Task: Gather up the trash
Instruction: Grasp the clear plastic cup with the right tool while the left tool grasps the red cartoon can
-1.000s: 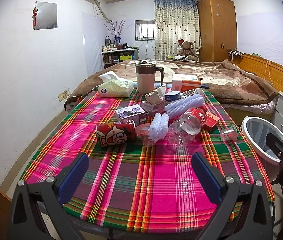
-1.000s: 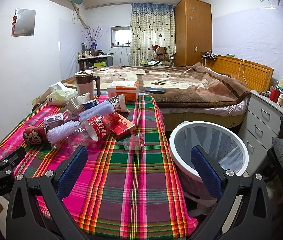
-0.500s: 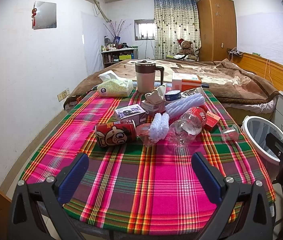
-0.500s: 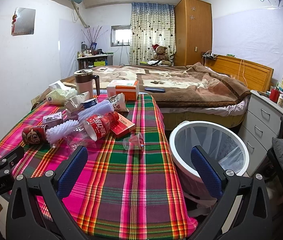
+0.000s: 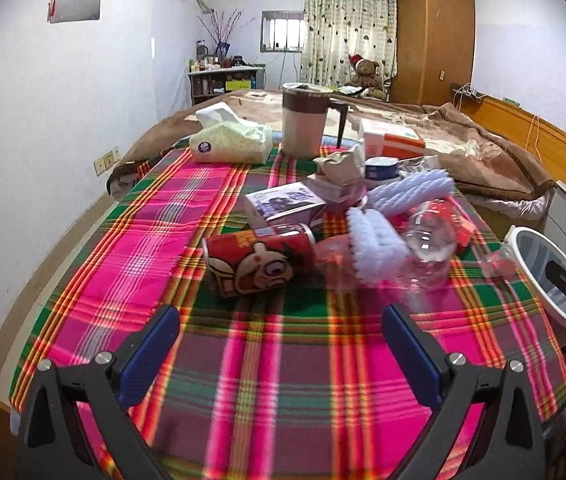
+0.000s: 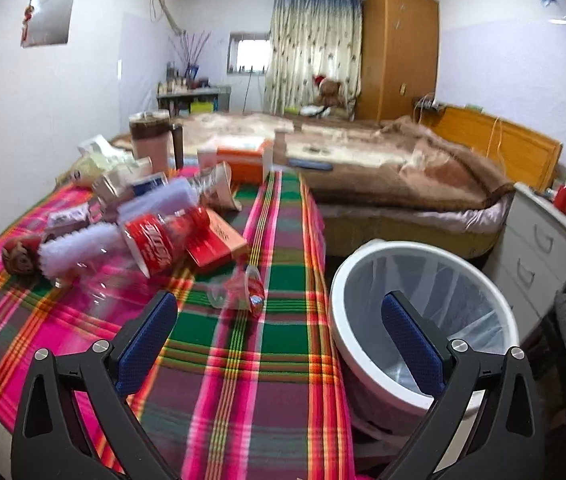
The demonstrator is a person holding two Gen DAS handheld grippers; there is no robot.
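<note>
Evidently neither gripper has picked anything yet: the left gripper (image 5: 281, 338) and right gripper (image 6: 279, 326) both gape wide and empty over the plaid tablecloth (image 5: 267, 384), facing the heaped trash around the red can (image 5: 259, 266), with the lined bin (image 6: 423, 320) just beside the table edge.

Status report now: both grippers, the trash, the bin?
Left gripper open, empty, facing red can. Right gripper open, empty, near crushed plastic cup. Trash bin beside table, nothing blocking.
</note>
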